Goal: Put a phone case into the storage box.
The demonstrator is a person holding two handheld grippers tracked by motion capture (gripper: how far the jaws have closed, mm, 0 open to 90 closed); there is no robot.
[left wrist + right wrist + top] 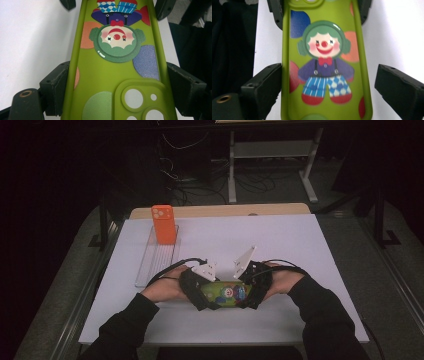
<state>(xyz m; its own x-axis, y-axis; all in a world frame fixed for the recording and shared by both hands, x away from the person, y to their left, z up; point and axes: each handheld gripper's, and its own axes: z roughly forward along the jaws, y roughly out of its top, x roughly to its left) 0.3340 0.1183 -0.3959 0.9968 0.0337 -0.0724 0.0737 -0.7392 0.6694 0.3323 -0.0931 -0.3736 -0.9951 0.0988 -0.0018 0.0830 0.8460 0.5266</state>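
Observation:
A lime-green phone case (226, 293) printed with a clown lies flat near the table's front edge, between both hands. My left gripper (200, 288) holds its camera-cutout end. In the left gripper view both black pads (58, 88) press on the long edges of the case (110, 72), so this left gripper (117, 86) is shut on it. My right gripper (252, 288) straddles the other end. In the right gripper view one jaw touches the edge of the case (325, 62), while the other stands a little off it, so the right gripper (327, 83) is open.
An orange phone (164, 224) stands upright at the far end of a clear tray (156, 260) on the left of the white table (280, 240). The person's dark sleeves (325, 320) come in over the front edge. Desk legs and cables lie beyond the table.

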